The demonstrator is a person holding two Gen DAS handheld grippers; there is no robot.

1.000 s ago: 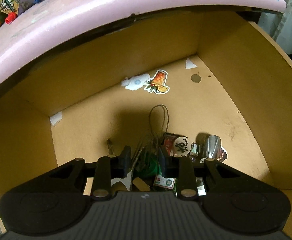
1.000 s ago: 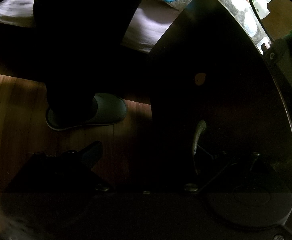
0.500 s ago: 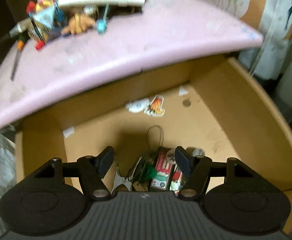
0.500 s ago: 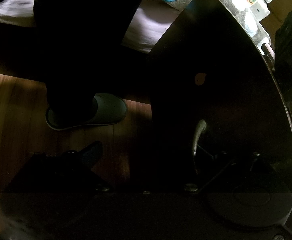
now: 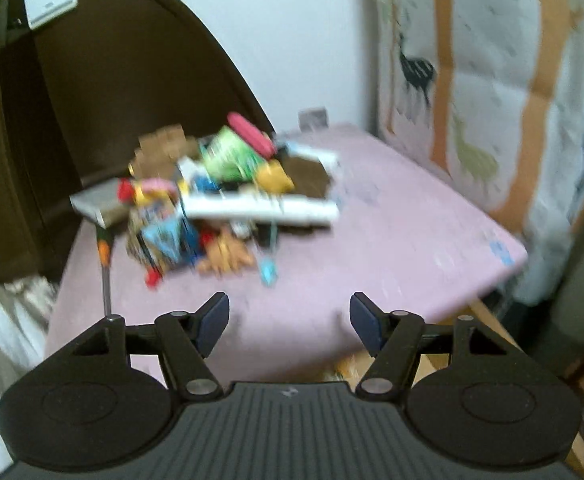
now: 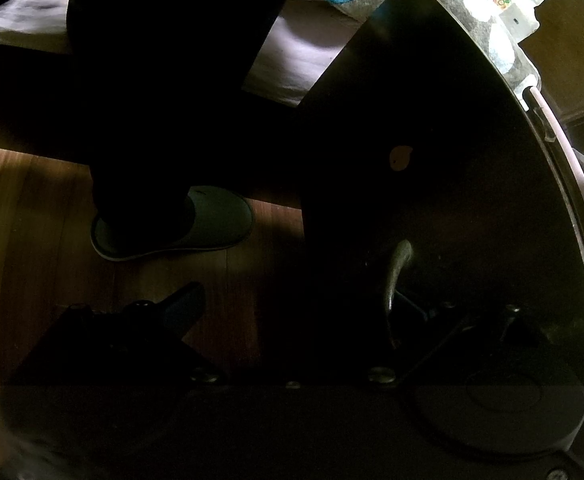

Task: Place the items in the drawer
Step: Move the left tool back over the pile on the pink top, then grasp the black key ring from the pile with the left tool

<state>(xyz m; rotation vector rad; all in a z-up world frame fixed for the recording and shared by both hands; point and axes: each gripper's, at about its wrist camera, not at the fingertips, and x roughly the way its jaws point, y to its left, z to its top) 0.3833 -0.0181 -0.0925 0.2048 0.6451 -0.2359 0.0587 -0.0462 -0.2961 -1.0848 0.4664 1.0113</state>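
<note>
My left gripper (image 5: 290, 322) is open and empty, raised above the near edge of the pink tabletop (image 5: 392, 232). A blurred pile of small items (image 5: 212, 196) lies on the table ahead and to the left, with a white tray-like piece (image 5: 260, 206) and an orange-handled screwdriver (image 5: 104, 264). Only a corner of the brown drawer (image 5: 424, 360) shows below the table edge. In the dark right wrist view, my right gripper (image 6: 292, 304) stands at the dark drawer front (image 6: 432, 200), its fingers wide apart around the metal handle (image 6: 396, 268).
A dark chair back (image 5: 112, 92) stands behind the table. A curtain with deer print (image 5: 492, 80) hangs on the right. In the right wrist view a slippered foot (image 6: 180, 224) rests on the wooden floor (image 6: 32, 220).
My left gripper has opened, released the items in the drawer, and lifted out and up to face the tabletop pile. The right gripper has not moved.
</note>
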